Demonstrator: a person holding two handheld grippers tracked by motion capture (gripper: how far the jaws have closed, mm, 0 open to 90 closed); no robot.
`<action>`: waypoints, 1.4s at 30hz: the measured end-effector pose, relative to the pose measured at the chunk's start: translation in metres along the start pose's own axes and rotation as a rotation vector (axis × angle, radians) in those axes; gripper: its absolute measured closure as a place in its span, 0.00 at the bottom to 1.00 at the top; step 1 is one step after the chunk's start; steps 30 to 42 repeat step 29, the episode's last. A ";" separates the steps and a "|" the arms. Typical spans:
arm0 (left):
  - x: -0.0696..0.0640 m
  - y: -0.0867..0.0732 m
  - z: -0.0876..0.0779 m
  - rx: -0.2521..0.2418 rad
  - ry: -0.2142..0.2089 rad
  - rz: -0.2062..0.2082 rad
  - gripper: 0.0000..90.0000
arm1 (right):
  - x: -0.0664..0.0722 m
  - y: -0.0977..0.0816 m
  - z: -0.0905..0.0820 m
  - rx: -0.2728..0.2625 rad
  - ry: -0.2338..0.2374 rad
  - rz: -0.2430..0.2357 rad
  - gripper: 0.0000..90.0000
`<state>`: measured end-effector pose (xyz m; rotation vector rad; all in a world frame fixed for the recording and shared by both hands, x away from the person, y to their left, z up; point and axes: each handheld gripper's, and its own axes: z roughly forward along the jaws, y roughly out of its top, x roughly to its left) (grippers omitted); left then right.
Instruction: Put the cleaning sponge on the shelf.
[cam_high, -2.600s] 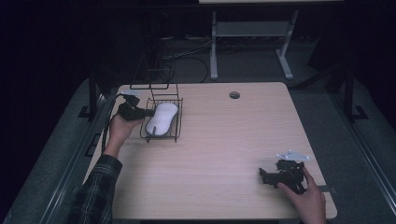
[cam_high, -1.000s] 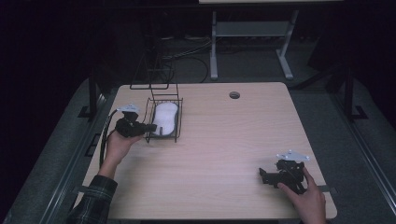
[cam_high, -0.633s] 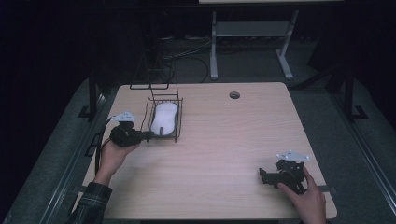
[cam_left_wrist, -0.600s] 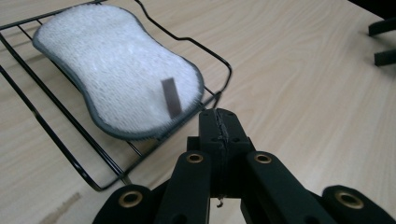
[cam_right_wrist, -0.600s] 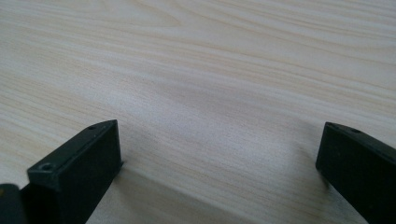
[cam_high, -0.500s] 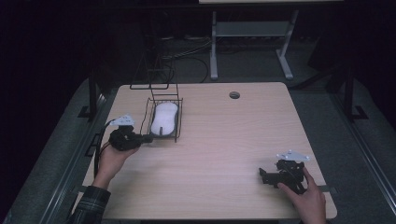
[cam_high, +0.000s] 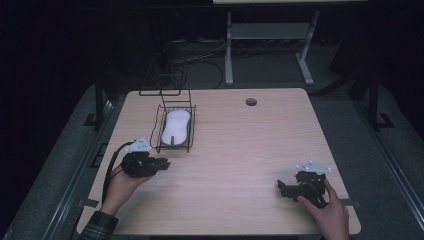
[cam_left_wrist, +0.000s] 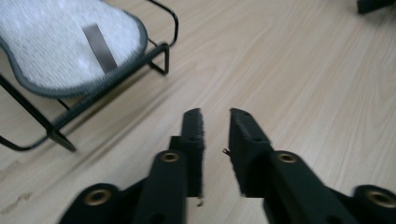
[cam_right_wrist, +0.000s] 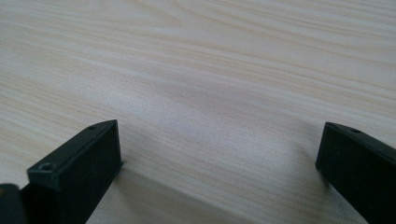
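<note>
In the wire basket (cam_high: 176, 131) on the left half of the table lies a white slipper (cam_high: 175, 127), sole up, with a grey rim and a grey strip across its fabric; in the left gripper view it (cam_left_wrist: 65, 42) fills the upper left corner, resting on the black wires (cam_left_wrist: 154, 51). Just in front of the basket, toward the person, the left gripper (cam_high: 160, 163) sits low over the tabletop, level, pointing to the right across the table, clear of the basket's near corner. The left hand (cam_high: 120, 184) holds it from behind, the forearm coming up from the bottom edge with a dark plaid sleeve (cam_high: 97, 230). Its jaws have just been opening: they stand a narrow gap apart with nothing between them, only bare wood (cam_left_wrist: 215, 130) showing through. A black cable (cam_high: 107, 172) loops off its back.

Well apart, near the front right corner, the right gripper (cam_high: 281, 187) rests on the table, pointing left, the right hand (cam_high: 327, 212) wrapped around its rear. Its jaws are spread wide over bare wood (cam_right_wrist: 219, 93), holding nothing.

Behind the basket a tall wire frame (cam_high: 167, 80) rises at the table's far edge. The table (cam_high: 250, 150) is pale wood grain with a round cable hole (cam_high: 251, 102) near the back. Beyond it the room is dark, with the white legs of another stand (cam_high: 265, 45) and cables on the floor.
</note>
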<state>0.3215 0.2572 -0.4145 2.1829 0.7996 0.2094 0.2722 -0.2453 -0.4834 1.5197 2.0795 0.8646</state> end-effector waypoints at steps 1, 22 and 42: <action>-0.002 -0.002 0.000 0.008 0.005 0.002 0.75 | 0.000 0.000 0.000 0.000 0.000 0.000 0.00; -0.021 -0.043 0.027 0.156 0.034 0.075 0.20 | 0.000 0.000 0.000 0.000 0.000 0.000 0.00; -0.023 -0.053 0.027 0.095 0.045 0.116 0.14 | 0.000 0.000 0.000 0.001 0.000 0.001 0.00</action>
